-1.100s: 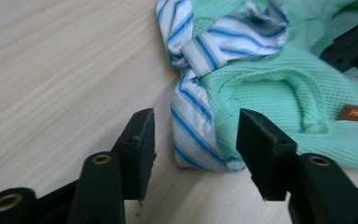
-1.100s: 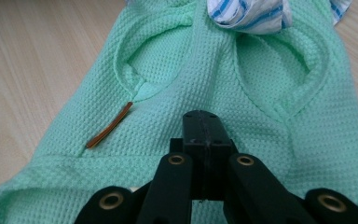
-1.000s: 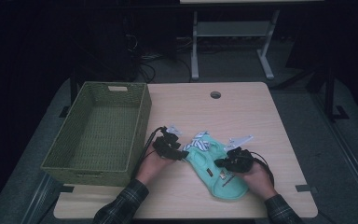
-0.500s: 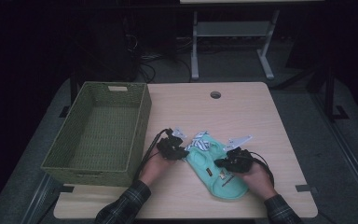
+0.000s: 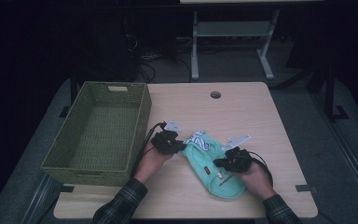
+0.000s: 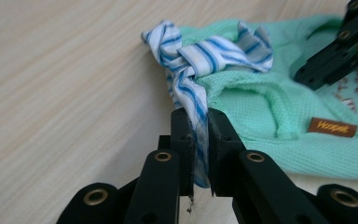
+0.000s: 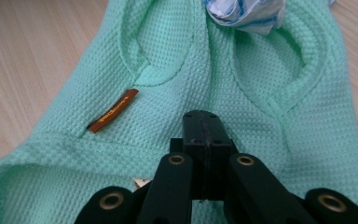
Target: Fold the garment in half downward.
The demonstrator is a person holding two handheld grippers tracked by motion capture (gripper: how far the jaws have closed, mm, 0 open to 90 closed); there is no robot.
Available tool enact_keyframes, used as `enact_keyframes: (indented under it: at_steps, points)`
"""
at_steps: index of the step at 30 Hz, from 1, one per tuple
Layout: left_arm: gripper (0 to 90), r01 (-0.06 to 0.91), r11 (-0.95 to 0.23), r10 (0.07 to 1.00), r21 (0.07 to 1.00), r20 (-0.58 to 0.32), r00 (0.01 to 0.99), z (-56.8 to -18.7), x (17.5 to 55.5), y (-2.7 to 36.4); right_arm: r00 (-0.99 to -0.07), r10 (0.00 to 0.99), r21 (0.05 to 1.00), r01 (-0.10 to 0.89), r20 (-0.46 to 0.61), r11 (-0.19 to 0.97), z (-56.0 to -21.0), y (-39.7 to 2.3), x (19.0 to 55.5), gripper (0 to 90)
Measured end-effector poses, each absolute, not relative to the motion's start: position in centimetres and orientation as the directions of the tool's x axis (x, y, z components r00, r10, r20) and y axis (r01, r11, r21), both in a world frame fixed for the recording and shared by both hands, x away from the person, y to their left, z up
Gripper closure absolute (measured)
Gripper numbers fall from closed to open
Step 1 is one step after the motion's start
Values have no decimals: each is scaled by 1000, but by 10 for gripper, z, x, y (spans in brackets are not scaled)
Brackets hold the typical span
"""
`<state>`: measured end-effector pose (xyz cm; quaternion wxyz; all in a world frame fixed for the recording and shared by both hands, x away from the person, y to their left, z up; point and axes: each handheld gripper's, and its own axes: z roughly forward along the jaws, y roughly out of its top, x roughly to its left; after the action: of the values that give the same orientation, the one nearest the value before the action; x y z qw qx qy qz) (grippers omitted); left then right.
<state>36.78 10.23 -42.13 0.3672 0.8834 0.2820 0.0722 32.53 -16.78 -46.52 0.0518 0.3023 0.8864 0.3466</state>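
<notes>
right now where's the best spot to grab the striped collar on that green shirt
Grip the free striped collar end that sticks out past the green shirt, coming from the shirt's basket-side edge, where the left gripper already pinches it; the bunched knot looks too bulky.

Mint-green knit garment [image 5: 216,167] with blue-and-white striped collar [image 6: 200,56] and small brown label [image 7: 113,111], lying flat and slightly crumpled near the desk's front edge, right of centre, angled diagonally, collar end toward the green basket [image 5: 98,133].
</notes>
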Motion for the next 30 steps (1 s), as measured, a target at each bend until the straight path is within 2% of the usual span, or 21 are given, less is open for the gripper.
enact_keyframes:
  at_steps: [17, 26, 30]
  points:
    - [825, 353, -517, 533, 780, -30, 846, -378, 359, 106, -814, 573, 658, 484, 96, 577, -466, -137, 348, 899]
    - [825, 337, -522, 539, 783, -3, 842, -376, 358, 109, -811, 576, 674, 482, 101, 561, -468, -123, 373, 898]
    - [825, 340, -527, 538, 779, -3, 843, -377, 359, 110, -811, 574, 712, 467, 109, 525, -458, -137, 373, 898]
